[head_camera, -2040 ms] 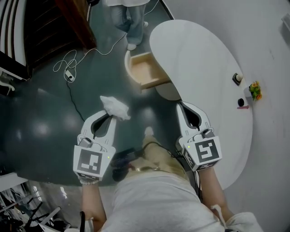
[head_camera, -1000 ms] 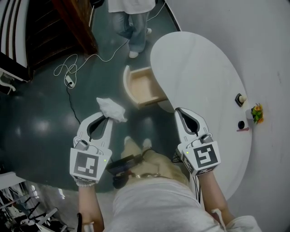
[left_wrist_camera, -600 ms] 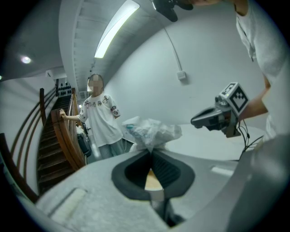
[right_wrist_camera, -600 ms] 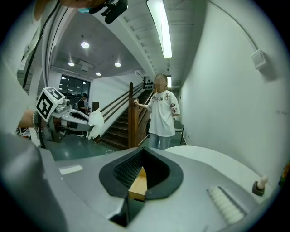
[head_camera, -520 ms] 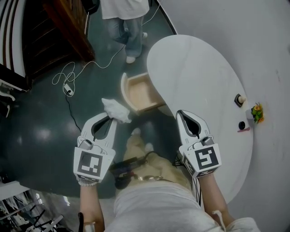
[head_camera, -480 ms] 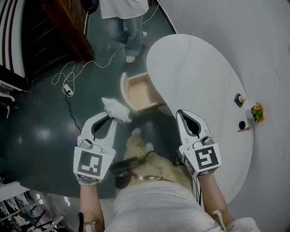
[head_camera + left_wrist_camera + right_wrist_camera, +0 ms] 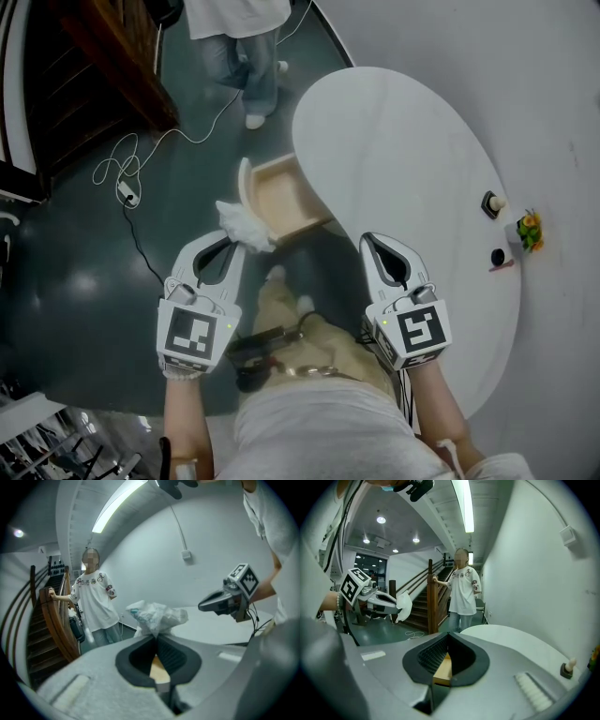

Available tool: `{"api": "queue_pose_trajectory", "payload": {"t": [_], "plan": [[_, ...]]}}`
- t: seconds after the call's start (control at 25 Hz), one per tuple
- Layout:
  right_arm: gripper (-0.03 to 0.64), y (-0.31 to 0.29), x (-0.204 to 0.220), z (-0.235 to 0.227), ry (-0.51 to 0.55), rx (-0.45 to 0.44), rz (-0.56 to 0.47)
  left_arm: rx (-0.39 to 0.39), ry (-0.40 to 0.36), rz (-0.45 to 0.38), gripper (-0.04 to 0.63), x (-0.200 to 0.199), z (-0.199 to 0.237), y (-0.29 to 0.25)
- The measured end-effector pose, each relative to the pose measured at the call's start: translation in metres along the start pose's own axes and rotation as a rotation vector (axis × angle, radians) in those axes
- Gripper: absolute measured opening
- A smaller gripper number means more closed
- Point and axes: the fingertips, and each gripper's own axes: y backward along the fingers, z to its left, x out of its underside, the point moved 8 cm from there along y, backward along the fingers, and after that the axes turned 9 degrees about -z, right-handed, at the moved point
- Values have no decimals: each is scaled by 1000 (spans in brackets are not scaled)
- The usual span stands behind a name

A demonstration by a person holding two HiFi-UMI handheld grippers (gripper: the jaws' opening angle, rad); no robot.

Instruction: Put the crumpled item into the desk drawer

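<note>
My left gripper (image 7: 231, 240) is shut on a crumpled white item (image 7: 246, 225), which hangs in the air just left of the open wooden drawer (image 7: 278, 195). The item overlaps the drawer's white front panel in the head view. In the left gripper view the crumpled item (image 7: 157, 615) bulges out past the closed jaw tips. The drawer sticks out from under the white oval desk (image 7: 412, 159). My right gripper (image 7: 372, 240) is shut and empty, level with the desk's near edge. In the right gripper view the left gripper (image 7: 377, 599) and the crumpled item (image 7: 404, 605) show at the left.
A person (image 7: 234, 37) in a white shirt stands on the dark floor beyond the drawer. A white cable (image 7: 131, 164) lies on the floor at the left. Small objects (image 7: 492, 202) and a little plant (image 7: 527, 230) sit at the desk's far right. A wooden staircase (image 7: 429, 602) rises behind.
My left gripper has carried the crumpled item closer to the open drawer, from clear of it to beside its front panel. The right gripper has kept its place and stayed shut.
</note>
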Motion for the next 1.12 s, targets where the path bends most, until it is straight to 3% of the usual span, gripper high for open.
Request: {"api": "queue_pose_trajectory", "payload": {"t": [0.52, 1.12], "plan": [[5, -38, 18, -5, -49, 61, 21, 148, -41, 85, -2, 43, 17, -60], [5, -66, 44, -22, -115, 143, 84, 295, -128, 271, -2, 121, 25, -139]]}}
